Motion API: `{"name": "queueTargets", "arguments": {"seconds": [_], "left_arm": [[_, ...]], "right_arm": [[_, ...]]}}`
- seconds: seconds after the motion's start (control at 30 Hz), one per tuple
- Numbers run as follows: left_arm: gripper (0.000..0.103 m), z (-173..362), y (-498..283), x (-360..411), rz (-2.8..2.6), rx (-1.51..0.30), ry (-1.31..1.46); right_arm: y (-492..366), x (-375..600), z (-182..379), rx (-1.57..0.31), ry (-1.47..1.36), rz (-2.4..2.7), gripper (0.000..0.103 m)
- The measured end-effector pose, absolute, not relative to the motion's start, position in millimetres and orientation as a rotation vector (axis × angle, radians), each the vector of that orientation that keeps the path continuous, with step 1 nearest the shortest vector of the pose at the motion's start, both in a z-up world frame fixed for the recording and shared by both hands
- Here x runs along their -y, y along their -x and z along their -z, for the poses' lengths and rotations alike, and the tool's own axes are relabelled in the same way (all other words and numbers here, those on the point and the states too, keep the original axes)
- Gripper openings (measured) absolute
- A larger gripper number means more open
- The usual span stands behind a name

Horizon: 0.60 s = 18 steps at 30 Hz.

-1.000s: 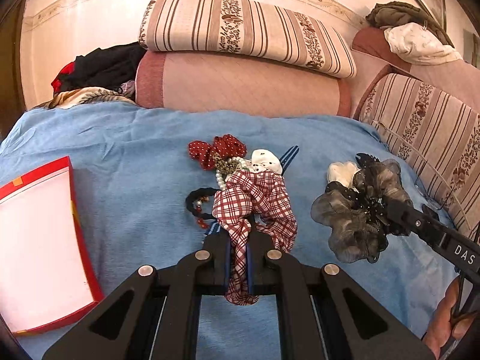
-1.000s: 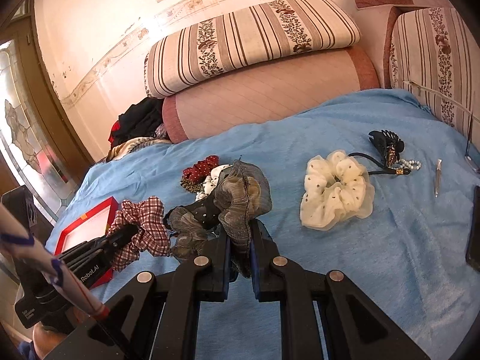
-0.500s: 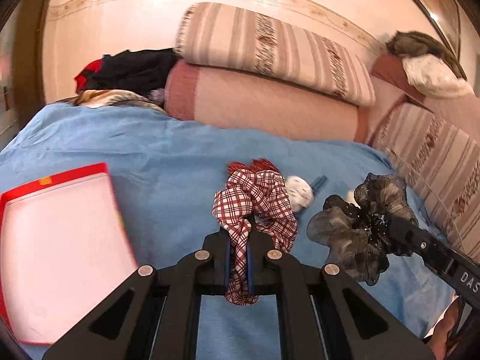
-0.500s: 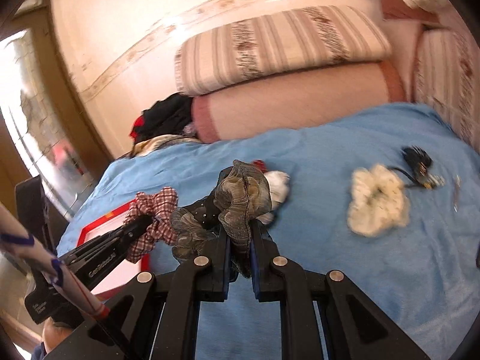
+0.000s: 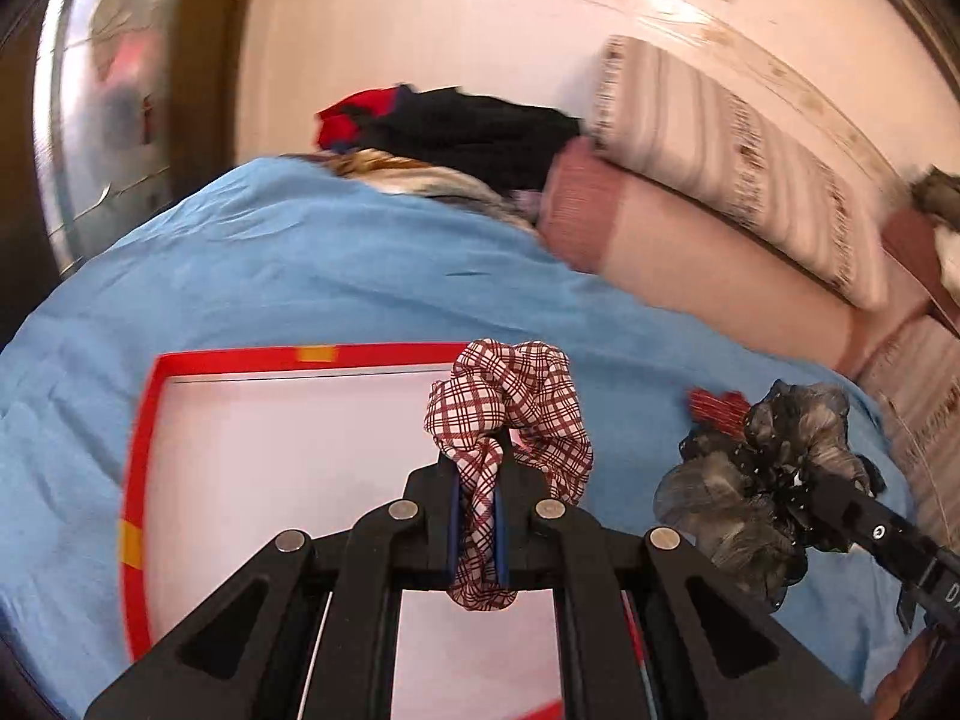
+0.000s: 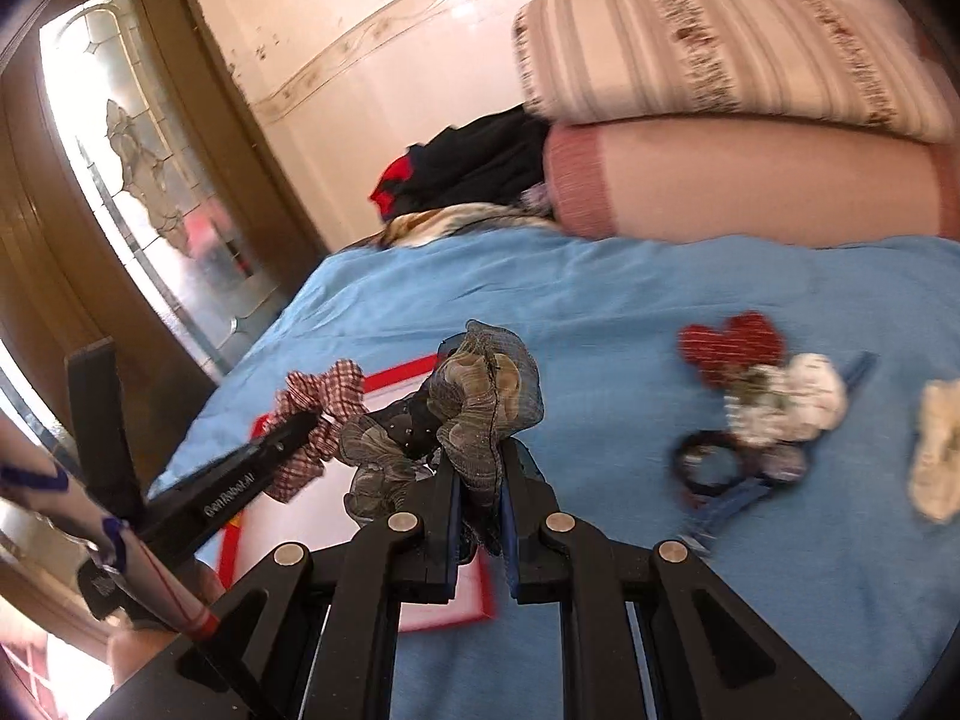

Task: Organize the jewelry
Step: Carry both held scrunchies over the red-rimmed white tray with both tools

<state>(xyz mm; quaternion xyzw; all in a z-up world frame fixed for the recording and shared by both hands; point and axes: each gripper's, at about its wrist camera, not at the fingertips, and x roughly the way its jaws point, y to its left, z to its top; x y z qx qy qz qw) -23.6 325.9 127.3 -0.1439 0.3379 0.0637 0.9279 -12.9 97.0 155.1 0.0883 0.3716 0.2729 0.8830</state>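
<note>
Left wrist view: the left gripper point(image 5: 477, 510) is holding a red-and-white checked fabric scrunchie point(image 5: 510, 408) pinched between nearly closed fingers, hanging it over the near right part of a shallow red-rimmed white tray point(image 5: 147, 420) lying on the bed. To its right, the right gripper point(image 5: 840, 498) is carrying a grey-brown gauzy scrunchie with dark beaded trim point(image 5: 768, 480), just off the tray's right edge and above the blue bedspread point(image 5: 300, 276).

Right wrist view: the right gripper point(image 6: 480, 510) is clamping the gauzy scrunchie point(image 6: 474, 408) with its fingers almost together, while the left gripper point(image 6: 300, 426) is reaching in from the left with the checked scrunchie point(image 6: 324, 396) above the tray point(image 6: 234, 540). Ahead and to the right of the right gripper, a red heart-patterned fabric piece point(image 6: 729, 345), a white fabric accessory point(image 6: 792, 402), a black elastic loop point(image 6: 711, 465), a blue clip point(image 6: 720, 504) and a cream scrunchie point(image 6: 939, 450) are lying on the bedspread, awaiting sorting.

The step in hand appears to be delivering both scrunchies to the tray. Doing it well likely means lowering each gripper until the fabric is resting on the white floor before opening, keeping the two drops apart so the pieces are not tangling, and bringing the right gripper further left so its load is clearing the red rim.

The soft bedspread is rumpling and giving underfoot of the tray, so it may be tipping if pressed. Beyond, striped and pink bolsters point(image 5: 720, 228), a heap of dark and red clothing point(image 5: 456, 126), a cream wall and a wooden door with patterned glass point(image 6: 138, 180) are framing the scene.
</note>
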Motion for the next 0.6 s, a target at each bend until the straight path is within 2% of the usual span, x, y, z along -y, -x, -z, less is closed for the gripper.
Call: {"name": "queueTargets", "arguments": {"seconds": [0.27,0.6], "left_arm": [[0.008,-114.1,18.6,-394.9,-0.285,-0.735,0.333],[0.009,-92.6,8.4,-430.6,-0.393,-0.794,0.431]], "right_arm": [[-22.0,-175.9,-144.6,-0.833,-0.139,-0.634,0.012],[-64.4,-242.6,-109.4,-0.926,-0.088,-0.660,0.012]]}}
